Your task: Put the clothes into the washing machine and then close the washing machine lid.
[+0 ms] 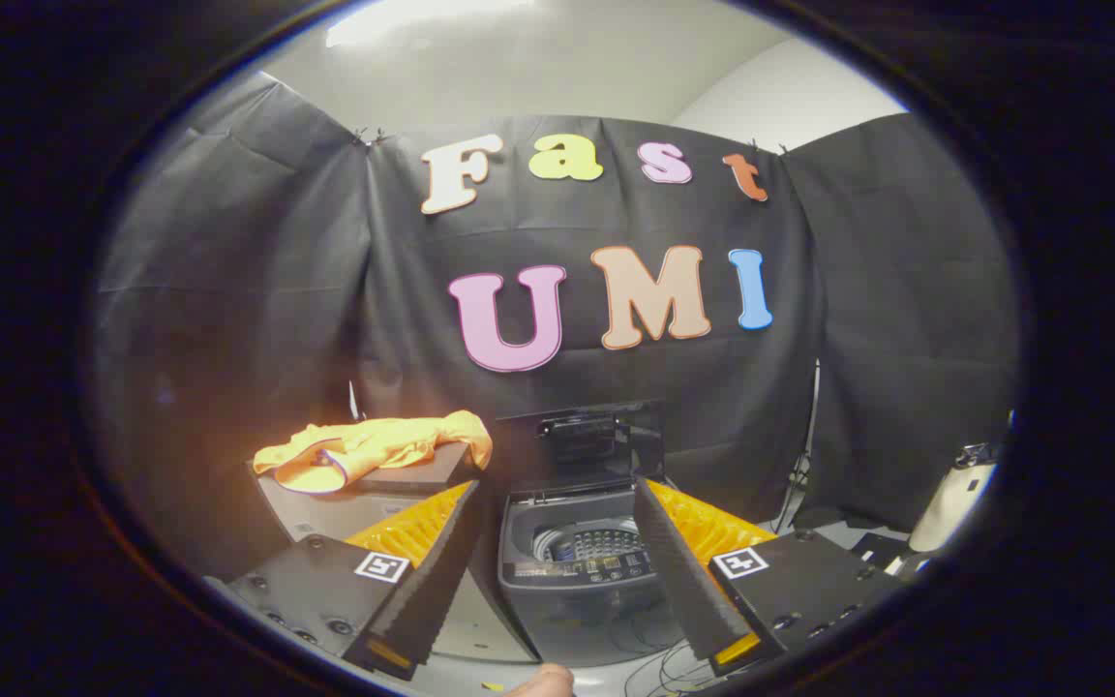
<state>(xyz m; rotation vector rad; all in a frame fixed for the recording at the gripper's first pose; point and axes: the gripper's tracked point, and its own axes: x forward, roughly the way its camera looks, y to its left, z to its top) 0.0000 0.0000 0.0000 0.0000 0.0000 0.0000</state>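
Yellow-orange cloth makes up the clothes (378,448), one crumpled garment with a pale lilac edging, draped over a dark flat box (422,474) that sits on a grey stand (320,513). Seen from the tongs, the garment lies at about ten o'clock, beyond the left finger and well apart from it.

One washing machine (577,571) stands directly ahead at twelve o'clock, framed in the gap between the two fingers. It is a grey top-loader, and its lid (585,447) is raised upright at the back, leaving the perforated metal drum (596,542) in sight below. A strip of small buttons runs along the front rim of the opening. The garment and its stand are just beside the machine, at its nine o'clock.

The tongs (553,624) are released: the two fingers are spread wide with nothing between them and touch nothing. They are held level, pointing forward at the machine from a little above its top. Each finger block carries one square printed marker, two in all. A fingertip (540,682) of the person shows at six o'clock, just under the tongs.

Loose cables (674,668) lie on the floor near the machine's base at about five o'clock. Black cloth (228,290) hangs as the wall behind everything.
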